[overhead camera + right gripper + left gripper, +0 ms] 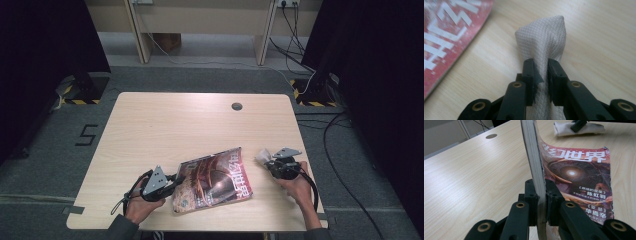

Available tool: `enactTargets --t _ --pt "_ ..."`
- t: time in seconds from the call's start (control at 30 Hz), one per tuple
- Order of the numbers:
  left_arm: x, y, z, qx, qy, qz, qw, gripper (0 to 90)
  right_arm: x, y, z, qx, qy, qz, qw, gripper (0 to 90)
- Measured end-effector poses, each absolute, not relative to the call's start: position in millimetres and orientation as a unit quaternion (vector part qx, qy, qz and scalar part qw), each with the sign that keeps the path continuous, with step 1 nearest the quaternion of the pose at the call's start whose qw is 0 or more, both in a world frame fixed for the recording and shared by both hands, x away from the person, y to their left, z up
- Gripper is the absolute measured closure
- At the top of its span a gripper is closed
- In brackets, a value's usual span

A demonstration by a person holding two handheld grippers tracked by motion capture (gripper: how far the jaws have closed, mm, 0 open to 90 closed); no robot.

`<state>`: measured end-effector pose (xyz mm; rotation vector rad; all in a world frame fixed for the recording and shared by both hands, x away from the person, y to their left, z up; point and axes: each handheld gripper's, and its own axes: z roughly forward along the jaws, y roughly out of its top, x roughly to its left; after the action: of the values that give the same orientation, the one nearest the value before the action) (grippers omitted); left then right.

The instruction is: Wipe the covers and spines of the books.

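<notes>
Pinching magazine edge; white cloth just beside, table beneath.

A magazine with a red and maroon cover, bold white Chinese lettering and a glowing, eye-like swirl of brown and cream lies on a pale, wood-grain desk marked by one dark grey round grommet. Its page edges show grey-white. The cloth is off-white with a fine waffle weave. Both hand-held grippers, left and right, are black with brass-coloured rivets.
</notes>
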<state>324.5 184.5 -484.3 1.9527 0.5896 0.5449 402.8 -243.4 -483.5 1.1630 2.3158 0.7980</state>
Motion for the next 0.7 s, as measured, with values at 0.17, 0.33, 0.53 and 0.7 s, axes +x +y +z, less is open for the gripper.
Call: enactTargets --t 0.17,0.33,0.53,0.7 --pt "324 184 -484 0.805 0.245 0.226 0.491 82.1 398 -233 -460 0.405 0.818 0.341 0.223 78.0" --pt "324 183 -485 0.805 0.245 0.228 0.491 82.2 397 -199 -443 0.361 0.826 0.37 0.223 77.9" --pt "324 183 -485 0.805 0.242 0.231 0.49 82.0 403 -152 -436 0.311 0.846 0.374 0.218 77.9" --pt "323 183 -484 0.806 0.237 0.235 0.489 82.1 415 -122 -437 0.287 0.859 0.368 0.211 78.0"
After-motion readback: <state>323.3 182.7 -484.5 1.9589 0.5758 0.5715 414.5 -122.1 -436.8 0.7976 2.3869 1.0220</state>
